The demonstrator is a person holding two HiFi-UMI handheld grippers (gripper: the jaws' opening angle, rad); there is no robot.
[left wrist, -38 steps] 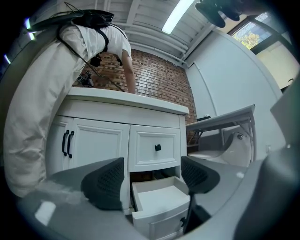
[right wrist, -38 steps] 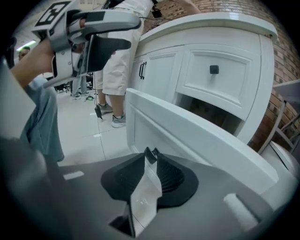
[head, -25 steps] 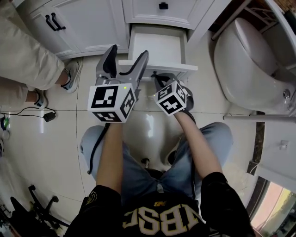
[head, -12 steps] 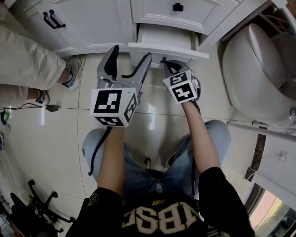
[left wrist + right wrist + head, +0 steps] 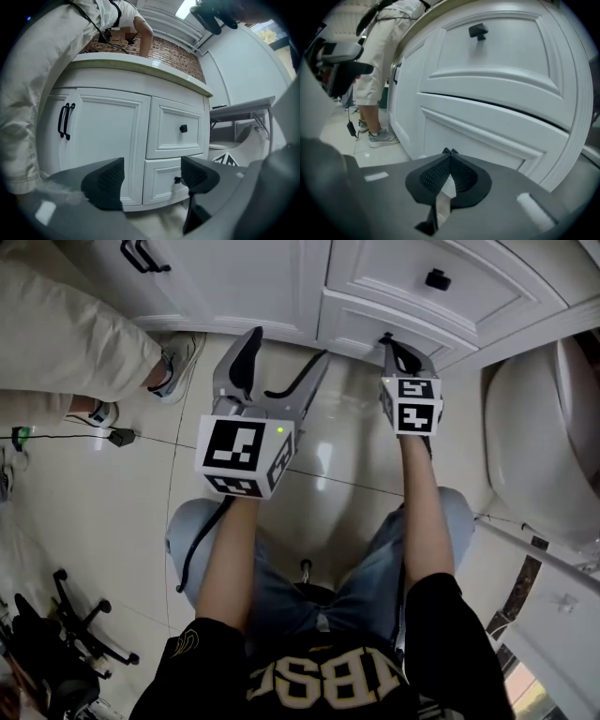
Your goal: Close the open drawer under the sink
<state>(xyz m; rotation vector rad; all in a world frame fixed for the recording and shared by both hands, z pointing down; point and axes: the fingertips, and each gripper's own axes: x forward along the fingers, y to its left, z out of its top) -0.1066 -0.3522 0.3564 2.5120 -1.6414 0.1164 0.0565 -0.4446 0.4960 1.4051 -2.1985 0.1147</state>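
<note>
The white lower drawer (image 5: 361, 322) under the sink sits flush with the cabinet front, below the upper drawer (image 5: 427, 287). My right gripper (image 5: 387, 338) is shut and empty, and its tips rest against that drawer front beside its black knob. In the right gripper view the shut right gripper (image 5: 449, 152) points at the lower drawer panel (image 5: 487, 133), very close to it. My left gripper (image 5: 286, 348) hovers open and empty over the floor tiles, a little short of the cabinet. In the left gripper view the left gripper (image 5: 152, 177) frames the lower drawer (image 5: 161, 183) and its knob (image 5: 177, 179).
A bystander's legs and shoes (image 5: 178, 362) stand at the left, by the cabinet doors with black handles (image 5: 141, 254). A toilet (image 5: 544, 437) is close on the right. A cable with an adapter (image 5: 120, 437) and a chair base (image 5: 66, 634) lie on the floor at left.
The drawer, which stood pulled out, has slid in flush with the cabinet, with the shut right gripper following its front. Both grippers moved toward the cabinet.
</note>
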